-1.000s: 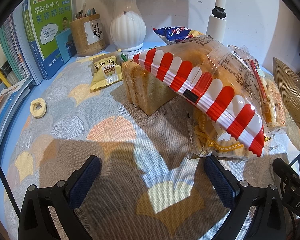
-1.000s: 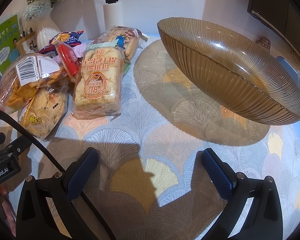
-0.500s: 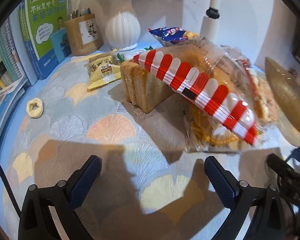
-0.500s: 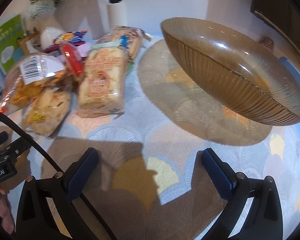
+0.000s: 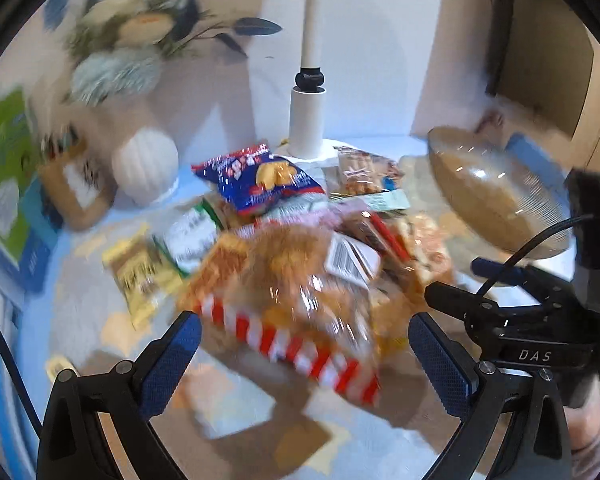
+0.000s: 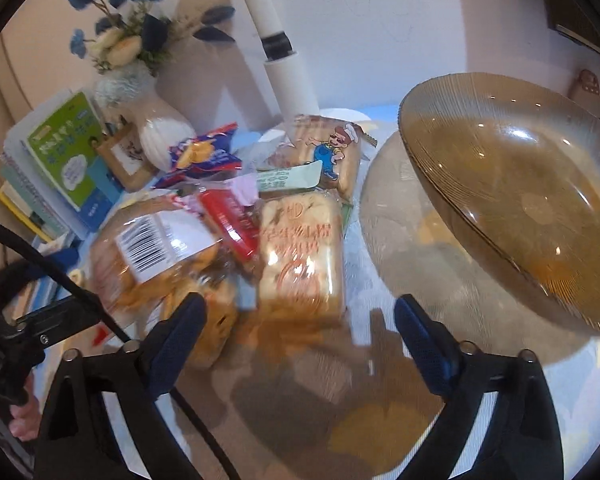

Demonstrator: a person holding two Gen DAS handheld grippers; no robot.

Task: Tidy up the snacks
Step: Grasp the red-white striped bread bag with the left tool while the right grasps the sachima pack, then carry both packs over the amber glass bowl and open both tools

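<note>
Both claws gape wide with nothing between their fingers: left claw (image 5: 304, 354) above the red-striped bread bag (image 5: 292, 320), right claw (image 6: 300, 336) near the rice-cracker pack (image 6: 300, 248). Snacks lie heaped mid-bench; the amber glass bowl (image 6: 520, 184) stands right.

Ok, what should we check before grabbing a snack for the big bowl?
1. Left tool open: ok, nothing between its pads.
2. Right tool open: ok, nothing held.
3. Brown glass bowl has room: ok, no snacks inside.
4. Striped bread bag ahead of the left tool: ok, though the view is blurred.
5. Bread bag free to lift: not ok, it leans on other packets.
6. Orange-label bun pack ahead of the right tool: ok.
</note>
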